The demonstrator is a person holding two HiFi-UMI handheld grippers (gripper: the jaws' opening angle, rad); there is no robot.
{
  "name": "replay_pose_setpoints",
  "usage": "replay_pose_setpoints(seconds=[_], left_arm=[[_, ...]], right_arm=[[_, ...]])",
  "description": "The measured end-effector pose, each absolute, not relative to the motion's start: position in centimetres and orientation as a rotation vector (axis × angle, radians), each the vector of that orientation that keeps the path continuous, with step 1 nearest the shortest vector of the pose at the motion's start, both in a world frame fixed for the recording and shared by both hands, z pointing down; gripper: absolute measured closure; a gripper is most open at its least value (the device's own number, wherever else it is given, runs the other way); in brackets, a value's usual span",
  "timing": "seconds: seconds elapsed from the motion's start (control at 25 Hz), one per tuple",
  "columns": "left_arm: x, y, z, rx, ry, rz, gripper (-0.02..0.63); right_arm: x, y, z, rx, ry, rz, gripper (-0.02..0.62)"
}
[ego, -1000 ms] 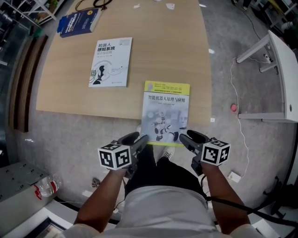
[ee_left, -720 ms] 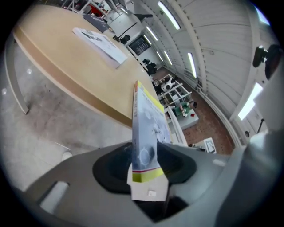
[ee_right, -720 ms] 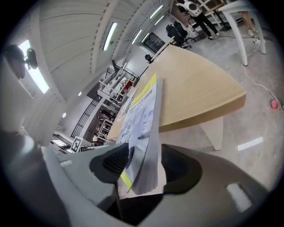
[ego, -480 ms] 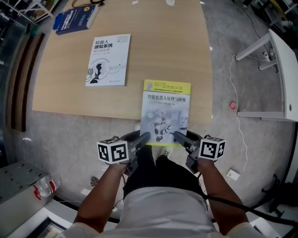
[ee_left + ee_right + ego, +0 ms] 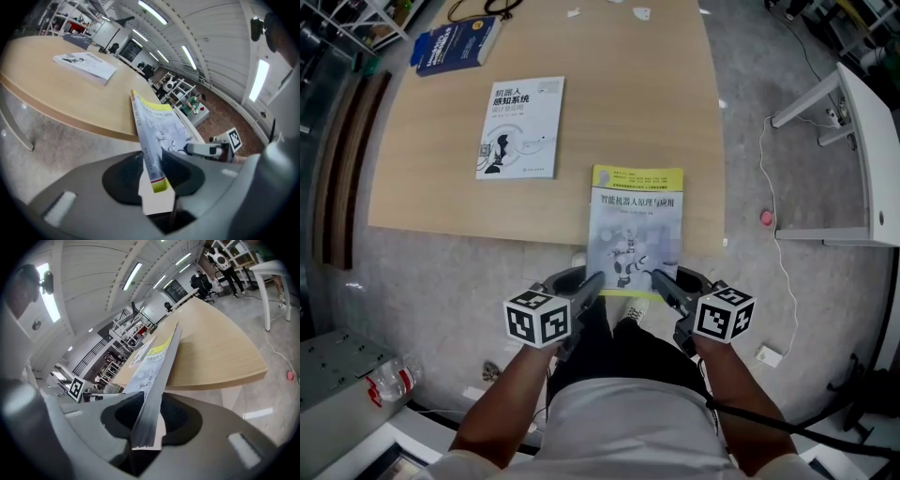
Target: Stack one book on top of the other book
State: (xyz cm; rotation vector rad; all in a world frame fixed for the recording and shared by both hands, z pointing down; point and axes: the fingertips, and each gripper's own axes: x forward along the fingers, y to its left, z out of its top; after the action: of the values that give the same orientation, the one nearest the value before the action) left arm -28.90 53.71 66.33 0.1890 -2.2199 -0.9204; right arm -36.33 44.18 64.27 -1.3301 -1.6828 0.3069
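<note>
A yellow-and-grey book (image 5: 635,230) lies at the near edge of the wooden table (image 5: 628,94), with its near end hanging over the edge. My left gripper (image 5: 592,281) has just been closing and is shut on the book's near left corner (image 5: 157,136). My right gripper (image 5: 661,279) has also just been closing and is shut on the near right corner (image 5: 150,380). Both pairs of pads press on the book's edge. A white book (image 5: 520,127) lies flat farther back on the left, also seen in the left gripper view (image 5: 84,65).
A blue book (image 5: 457,42) sits at the table's far left corner. A white table frame (image 5: 862,122) stands on the right with a cable and a small red thing (image 5: 769,217) on the floor. A plastic bottle (image 5: 389,380) lies at the lower left.
Both grippers have moved in onto the yellow-and-grey book's near corners and their jaws have narrowed onto it. The right one has shifted inward to the left.
</note>
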Motion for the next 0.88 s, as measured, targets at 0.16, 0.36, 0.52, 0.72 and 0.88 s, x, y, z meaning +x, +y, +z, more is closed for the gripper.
replay_pose_setpoints(seconds=[0.16, 0.36, 0.52, 0.72, 0.88], left_arm=[[-29.1, 53.7, 65.5, 0.192, -2.246, -0.872, 0.468], [-28.5, 53.1, 64.2, 0.210, -2.249, -0.850, 0.465], [-28.2, 53.2, 62.9, 0.176, -2.264, -0.833, 0.465], [-28.3, 54.4, 60.2, 0.114, -2.313, -0.831, 0.465], [-28.4, 56.1, 57.7, 0.047, -2.367, -0.809, 0.465]], right_arm=[[-36.2, 44.4, 63.0, -1.370, -1.707, 0.294, 0.485], [-35.5, 43.8, 61.9, -1.388, -1.709, 0.286, 0.480], [-35.4, 44.0, 60.6, -1.426, -1.718, 0.267, 0.479], [-35.8, 45.4, 58.0, -1.498, -1.711, 0.260, 0.479], [-36.3, 47.3, 55.7, -1.571, -1.705, 0.254, 0.479]])
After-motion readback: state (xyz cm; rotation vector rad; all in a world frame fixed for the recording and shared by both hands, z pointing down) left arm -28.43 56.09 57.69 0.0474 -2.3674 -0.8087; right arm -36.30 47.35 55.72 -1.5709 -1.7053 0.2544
